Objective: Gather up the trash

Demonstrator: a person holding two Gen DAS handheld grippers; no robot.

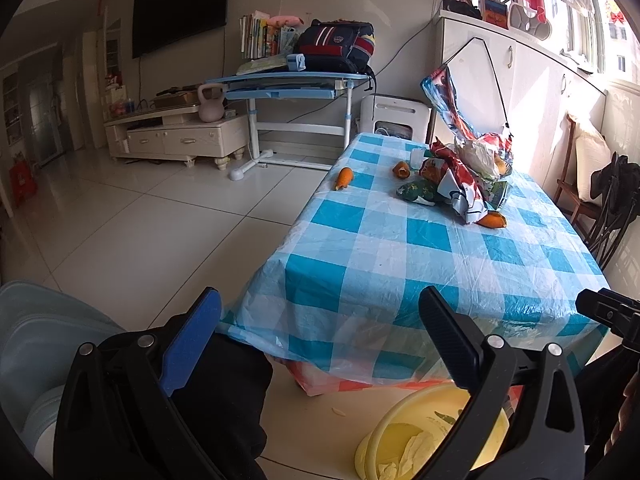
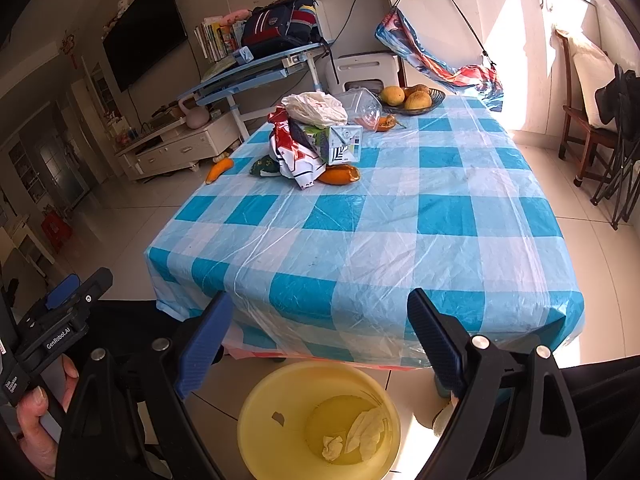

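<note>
Both grippers, left [image 1: 320, 336] and right [image 2: 320, 336], hang released and empty above the yellow bucket [image 2: 256, 408] at the table's [image 2: 400, 208] near edge. The trash pile [image 2: 312, 136] waits toward the far left corner; best reach long and pinch one wrapper at a time.

Both views are taken from low at the near edge of the checkered table [image 1: 420, 248] [image 2: 360, 220], faced across it — the left from further left. The yellow bin [image 1: 400, 432] [image 2: 320, 420] below is shared.
</note>
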